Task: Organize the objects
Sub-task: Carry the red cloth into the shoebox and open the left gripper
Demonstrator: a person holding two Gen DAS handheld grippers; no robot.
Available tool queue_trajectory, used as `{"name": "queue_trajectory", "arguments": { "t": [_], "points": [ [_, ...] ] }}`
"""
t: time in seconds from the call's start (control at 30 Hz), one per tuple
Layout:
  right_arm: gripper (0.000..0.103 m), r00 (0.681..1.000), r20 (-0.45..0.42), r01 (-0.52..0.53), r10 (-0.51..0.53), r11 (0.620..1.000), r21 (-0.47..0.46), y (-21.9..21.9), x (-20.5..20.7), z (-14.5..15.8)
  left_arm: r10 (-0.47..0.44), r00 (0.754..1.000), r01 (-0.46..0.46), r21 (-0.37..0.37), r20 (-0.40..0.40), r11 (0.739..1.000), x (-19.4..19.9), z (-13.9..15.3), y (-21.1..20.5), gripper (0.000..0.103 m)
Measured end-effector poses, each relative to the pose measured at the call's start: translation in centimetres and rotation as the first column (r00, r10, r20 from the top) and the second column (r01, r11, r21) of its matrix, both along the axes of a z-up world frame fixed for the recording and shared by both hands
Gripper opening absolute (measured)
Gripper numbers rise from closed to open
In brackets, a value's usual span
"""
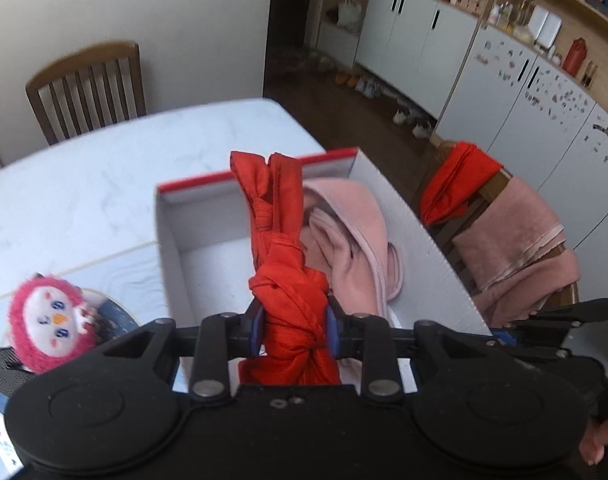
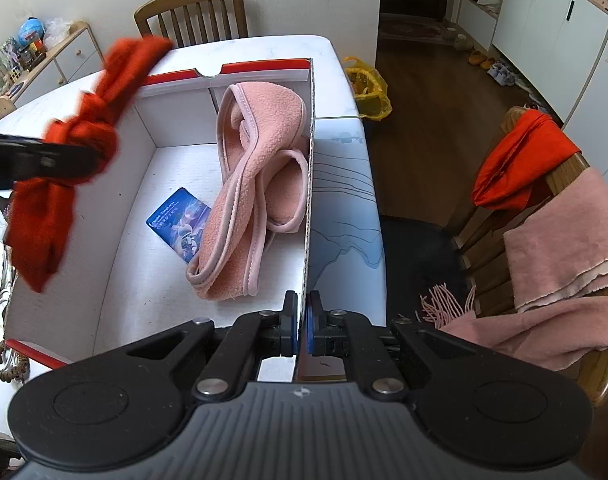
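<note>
We are clamping the knotted red satin cloth (image 1: 288, 288) in our left hand-held gripper (image 1: 292, 330) above the white cardboard box (image 2: 309, 184), whose side wall our right hand-held gripper (image 2: 302, 330), pinched shut, is steadying for the drop.

Your left tongs (image 1: 292, 328), matt black plastic with blue pads, grip a knotted red cloth (image 1: 290, 280) with a faint sheen. The box (image 2: 309, 184) your right tongs (image 2: 302, 330) pinch is white corrugated card. Inside: pink fleece (image 2: 256, 168), soft and napped, and a glossy card (image 2: 182, 222). The surface (image 1: 84, 184) looks like smooth marble.
</note>
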State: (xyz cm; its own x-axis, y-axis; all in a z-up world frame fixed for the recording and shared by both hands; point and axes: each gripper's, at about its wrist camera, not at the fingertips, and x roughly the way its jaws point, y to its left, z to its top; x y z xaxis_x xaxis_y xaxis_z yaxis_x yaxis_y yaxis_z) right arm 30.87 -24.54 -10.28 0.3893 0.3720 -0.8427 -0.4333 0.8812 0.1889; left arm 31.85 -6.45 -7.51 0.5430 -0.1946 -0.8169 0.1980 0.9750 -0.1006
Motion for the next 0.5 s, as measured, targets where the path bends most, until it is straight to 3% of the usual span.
{"name": "queue_trajectory", "arguments": {
  "t": [0.2, 0.5],
  "points": [
    [0.004, 1.000, 0.001, -0.007, 0.007, 1.000, 0.001, 0.1, 0.0, 0.0, -0.009, 0.998, 0.011, 0.027, -0.057, 1.000, 1.8, -2.3, -1.7, 0.027],
    [0.004, 1.000, -0.003, -0.014, 0.014, 1.000, 0.014, -0.2, 0.2, -0.2, -0.012, 0.992, 0.011, -0.006, -0.125, 1.000, 3.7, -4.3, -4.2, 0.027]
  ]
}}
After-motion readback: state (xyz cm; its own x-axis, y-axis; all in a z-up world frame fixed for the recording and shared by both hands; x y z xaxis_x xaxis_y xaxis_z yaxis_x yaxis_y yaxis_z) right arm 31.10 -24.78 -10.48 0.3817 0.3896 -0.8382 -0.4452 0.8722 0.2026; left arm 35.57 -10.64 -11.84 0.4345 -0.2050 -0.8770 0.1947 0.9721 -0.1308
